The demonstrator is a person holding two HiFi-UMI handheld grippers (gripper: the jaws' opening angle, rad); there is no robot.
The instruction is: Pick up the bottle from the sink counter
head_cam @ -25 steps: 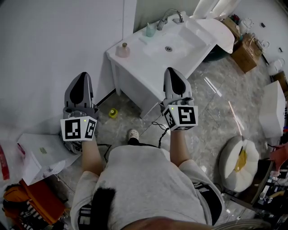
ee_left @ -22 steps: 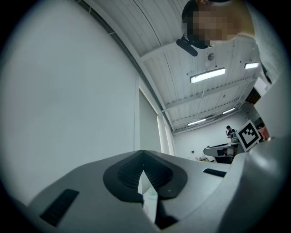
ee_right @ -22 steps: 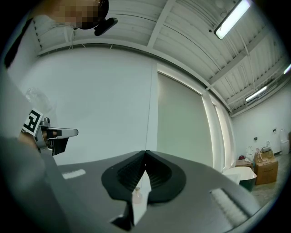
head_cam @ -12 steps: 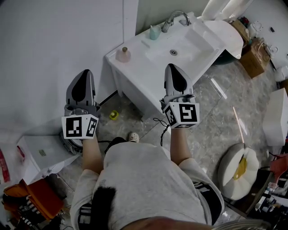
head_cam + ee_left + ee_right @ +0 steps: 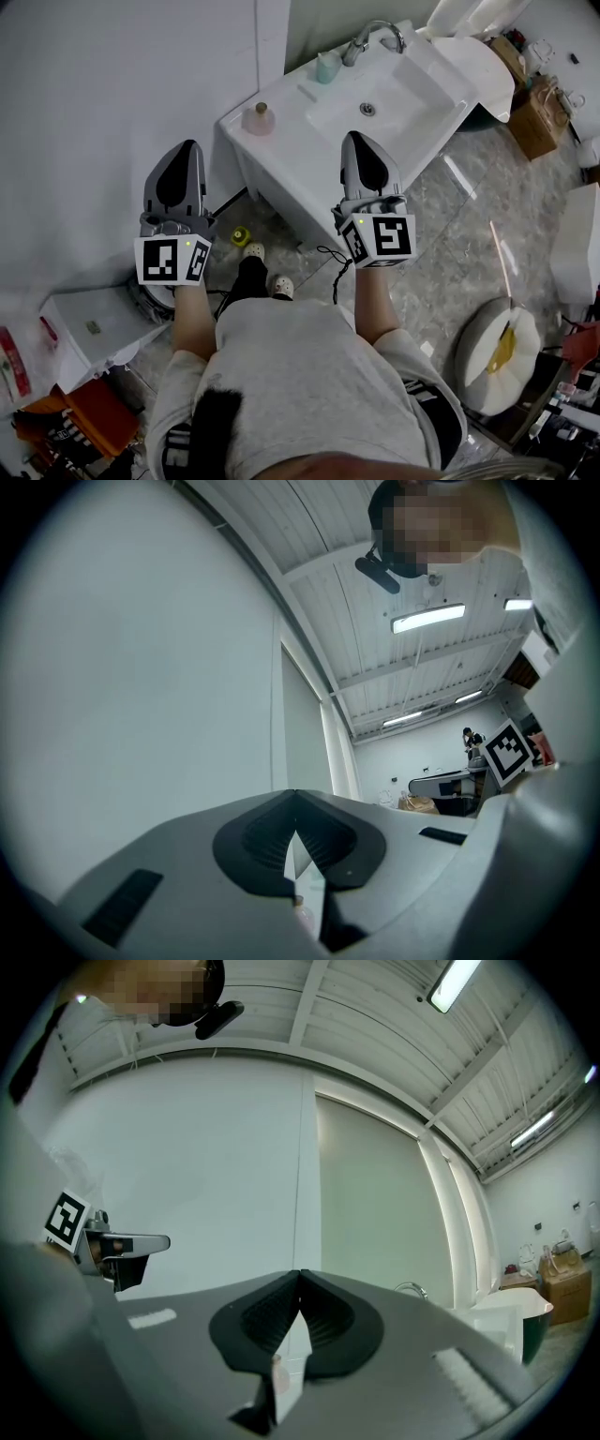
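Risk: left tool (image 5: 181, 150), right tool (image 5: 361, 141) both closed, empty; unopened, could knock pink bottle (image 5: 258, 119) off table (image 5: 291, 133) corner.

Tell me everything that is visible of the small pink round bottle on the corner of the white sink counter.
The small pink round bottle has a squat, bulging body that looks like pale, slightly translucent glass or plastic, and a small brownish cap on a short neck. It stands upright and closed on the white sink counter, at the corner nearest the wall. Only the counter touches it.
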